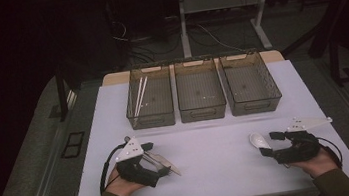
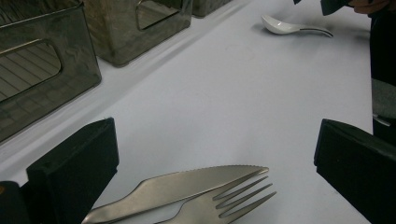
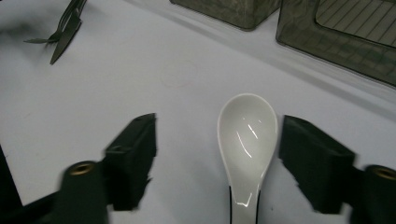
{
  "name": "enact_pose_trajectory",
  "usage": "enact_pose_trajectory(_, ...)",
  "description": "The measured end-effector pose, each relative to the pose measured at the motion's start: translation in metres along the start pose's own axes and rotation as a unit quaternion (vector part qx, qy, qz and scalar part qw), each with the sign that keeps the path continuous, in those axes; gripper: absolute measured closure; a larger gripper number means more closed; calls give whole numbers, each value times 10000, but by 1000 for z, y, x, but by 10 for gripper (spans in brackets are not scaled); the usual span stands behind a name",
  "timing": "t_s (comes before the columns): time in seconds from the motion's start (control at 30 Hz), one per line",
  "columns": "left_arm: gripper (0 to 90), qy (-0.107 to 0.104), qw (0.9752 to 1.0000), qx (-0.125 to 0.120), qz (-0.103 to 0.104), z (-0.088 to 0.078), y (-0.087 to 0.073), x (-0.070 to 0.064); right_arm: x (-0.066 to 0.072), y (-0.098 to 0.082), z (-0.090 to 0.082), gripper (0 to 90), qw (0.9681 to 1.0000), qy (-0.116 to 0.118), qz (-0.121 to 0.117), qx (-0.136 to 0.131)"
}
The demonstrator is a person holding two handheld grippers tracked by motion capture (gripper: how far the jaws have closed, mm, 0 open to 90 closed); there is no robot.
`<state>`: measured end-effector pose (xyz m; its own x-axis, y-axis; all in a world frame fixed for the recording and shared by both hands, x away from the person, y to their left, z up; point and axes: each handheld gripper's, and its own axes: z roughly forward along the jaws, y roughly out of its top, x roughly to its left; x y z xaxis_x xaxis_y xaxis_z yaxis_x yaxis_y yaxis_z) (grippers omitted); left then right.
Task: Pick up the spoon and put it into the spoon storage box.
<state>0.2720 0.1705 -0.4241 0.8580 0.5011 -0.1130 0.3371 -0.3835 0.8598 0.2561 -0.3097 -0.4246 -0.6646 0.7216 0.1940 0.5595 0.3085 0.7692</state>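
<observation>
A steel knife (image 2: 187, 186) and fork (image 2: 233, 200) lie side by side on the white mat (image 1: 221, 163), between the wide-apart jaws of my left gripper (image 2: 215, 144). In the high view this gripper (image 1: 156, 163) sits at the front left over the knife and fork (image 1: 164, 163). A white ceramic spoon (image 3: 247, 135) lies bowl-up between the spread jaws of my right gripper (image 3: 218, 134), closer to its right jaw, with the handle running under the gripper. From above, the right gripper (image 1: 269, 144) is at the front right, behind the spoon (image 1: 259, 140). Neither gripper holds anything.
Three dark see-through bins stand in a row at the back of the mat: left bin (image 1: 151, 115), middle bin (image 1: 202, 109), right bin (image 1: 254, 102). Two pale chopsticks (image 1: 140, 96) lie in the left bin. Bare mat stretches between the grippers and the bins.
</observation>
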Motion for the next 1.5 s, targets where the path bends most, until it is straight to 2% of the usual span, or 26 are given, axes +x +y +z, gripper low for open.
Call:
enact_pose_trajectory(0.07, 0, 4, 10000, -12, 0, -1, 0, 0, -1, -1, -3, 467, 10000, 37, -9, 20)
enact_pose_trajectory(0.17, 0, -1, 10000, -12, 3, -1, 0, 1, -2, -4, -6, 600, 9998, 136, -53, 165)
enact_pose_trajectory(0.5, 0, -24, 10000, 31, 30, 1, 0, -1, -2, -13, -10, 890, 9978, 245, -220, 580)
enact_pose_trajectory(0.7, 0, -21, 10000, 46, 48, 2, 0, -2, 1, -16, -6, 895, 9957, 257, -341, 816)
enact_pose_trajectory(1.13, 0, -37, 10000, 57, 36, 2, 0, -1, 1, -19, 0, 896, 9908, 159, -384, 1291)
enact_pose_trajectory(1.4, 0, -66, 9999, 74, 48, 3, 0, -1, -4, -20, -3, 896, 9905, -68, -358, 1327)
enact_pose_trajectory(1.5, 0, -71, 9999, 75, 52, 3, 0, -2, -9, -20, -5, 896, 9913, -123, -307, 1272)
